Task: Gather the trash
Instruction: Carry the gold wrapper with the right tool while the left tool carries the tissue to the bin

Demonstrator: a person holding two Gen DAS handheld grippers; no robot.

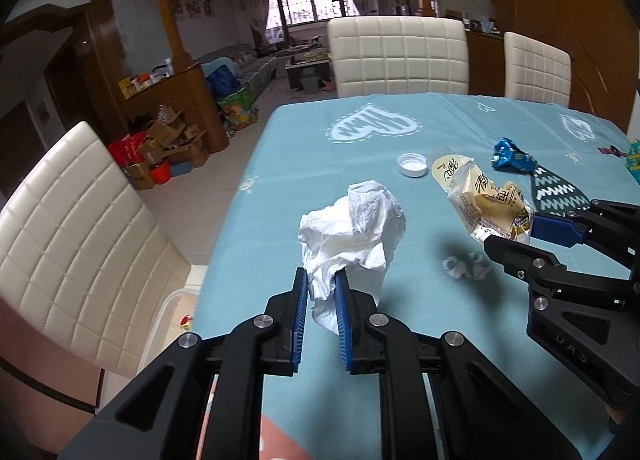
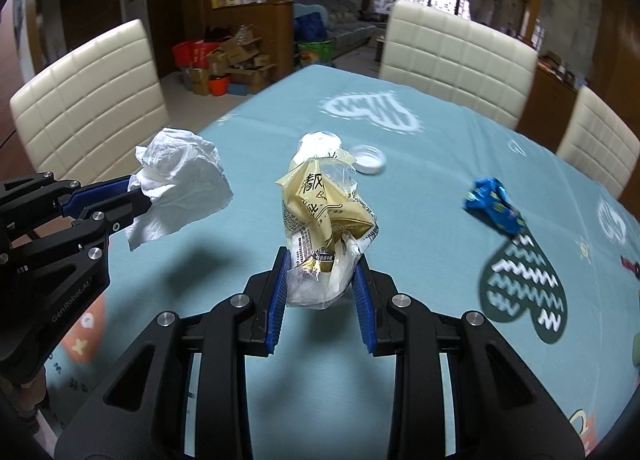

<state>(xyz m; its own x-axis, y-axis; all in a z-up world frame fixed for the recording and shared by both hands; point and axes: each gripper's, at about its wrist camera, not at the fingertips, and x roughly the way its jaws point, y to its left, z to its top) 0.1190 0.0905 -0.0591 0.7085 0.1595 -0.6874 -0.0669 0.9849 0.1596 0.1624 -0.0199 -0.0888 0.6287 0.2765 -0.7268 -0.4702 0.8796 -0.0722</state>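
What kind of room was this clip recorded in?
Most likely a home dining area opening onto a living room. A table under a light blue heart-print tablecloth has cream quilted padded chairs around it, and a grey sofa sits before a barred window beyond.

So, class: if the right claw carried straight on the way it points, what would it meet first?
Probably the white bottle cap on the table, just beyond the yellow wrapper that the right claw holds; depth is unclear.

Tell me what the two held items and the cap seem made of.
Tissue: soft matte white paper, judging by its crumpled folds. Wrapper: thin glossy plastic film, part clear, part printed yellow, with shiny creases. Cap: likely smooth white rigid plastic, holding its round rim.
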